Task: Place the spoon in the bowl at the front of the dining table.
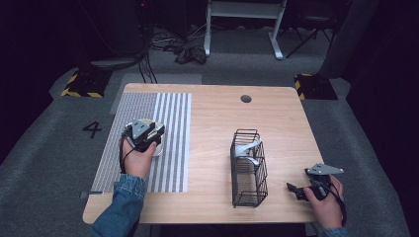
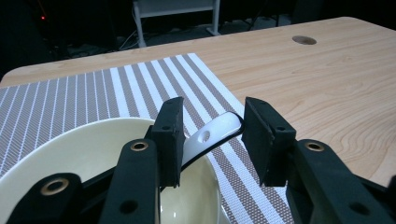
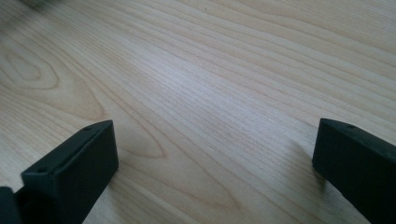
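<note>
A cream bowl (image 2: 79, 154) stands on a striped placemat (image 1: 173, 123) at the table's left. A white spoon (image 2: 212, 133) lies in the bowl, its handle leaning out over the rim. My left gripper (image 2: 213, 114) hangs over the bowl (image 1: 159, 149) with its jaws on either side of the spoon handle. A gap shows beside the handle, so the left gripper (image 1: 143, 132) is open. Near the front right edge, my right gripper (image 1: 296, 190) stands open just above bare wood (image 3: 215, 154), with nothing between its jaws.
A black wire basket (image 1: 248, 170) stands right of the table's middle, with white utensils (image 1: 247, 148) in its far end. A round cable hole (image 1: 245, 98) sits near the far edge. The placemat (image 2: 154, 79) ends just right of the bowl.
</note>
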The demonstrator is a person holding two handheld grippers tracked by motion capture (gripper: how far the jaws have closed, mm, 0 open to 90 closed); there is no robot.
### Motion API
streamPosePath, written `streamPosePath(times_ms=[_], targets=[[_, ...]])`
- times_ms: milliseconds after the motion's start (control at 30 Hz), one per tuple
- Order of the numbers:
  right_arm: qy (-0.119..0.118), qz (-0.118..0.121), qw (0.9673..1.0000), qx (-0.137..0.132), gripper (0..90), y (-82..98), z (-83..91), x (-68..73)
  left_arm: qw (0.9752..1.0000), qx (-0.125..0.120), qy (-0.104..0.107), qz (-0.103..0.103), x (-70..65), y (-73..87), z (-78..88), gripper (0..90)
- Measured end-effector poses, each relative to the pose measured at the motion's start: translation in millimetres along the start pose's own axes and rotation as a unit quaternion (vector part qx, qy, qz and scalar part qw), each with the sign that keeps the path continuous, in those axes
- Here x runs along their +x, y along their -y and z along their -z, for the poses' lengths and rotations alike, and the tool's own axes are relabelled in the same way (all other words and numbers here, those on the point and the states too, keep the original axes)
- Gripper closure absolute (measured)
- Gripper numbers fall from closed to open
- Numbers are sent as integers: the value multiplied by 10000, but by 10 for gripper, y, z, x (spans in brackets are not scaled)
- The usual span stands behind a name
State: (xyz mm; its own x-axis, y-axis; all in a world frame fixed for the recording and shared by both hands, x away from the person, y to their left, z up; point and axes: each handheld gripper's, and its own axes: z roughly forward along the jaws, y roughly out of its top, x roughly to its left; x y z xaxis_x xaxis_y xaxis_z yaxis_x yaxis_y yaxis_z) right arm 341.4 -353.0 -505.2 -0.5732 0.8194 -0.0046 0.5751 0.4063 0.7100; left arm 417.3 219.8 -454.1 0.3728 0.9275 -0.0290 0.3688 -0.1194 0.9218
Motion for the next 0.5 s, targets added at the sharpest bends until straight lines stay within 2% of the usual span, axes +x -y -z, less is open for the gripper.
streamPosePath(times_ms=[233, 500], targets=[[0, -1, 10000, 0, 3, 0, 0, 0, 9999, 87, 57, -25, -29, 14, -10, 564], [0, 0, 10000, 0, 2, 0, 0, 0, 9999, -129, -2, 47, -41, -56, 92, 475]])
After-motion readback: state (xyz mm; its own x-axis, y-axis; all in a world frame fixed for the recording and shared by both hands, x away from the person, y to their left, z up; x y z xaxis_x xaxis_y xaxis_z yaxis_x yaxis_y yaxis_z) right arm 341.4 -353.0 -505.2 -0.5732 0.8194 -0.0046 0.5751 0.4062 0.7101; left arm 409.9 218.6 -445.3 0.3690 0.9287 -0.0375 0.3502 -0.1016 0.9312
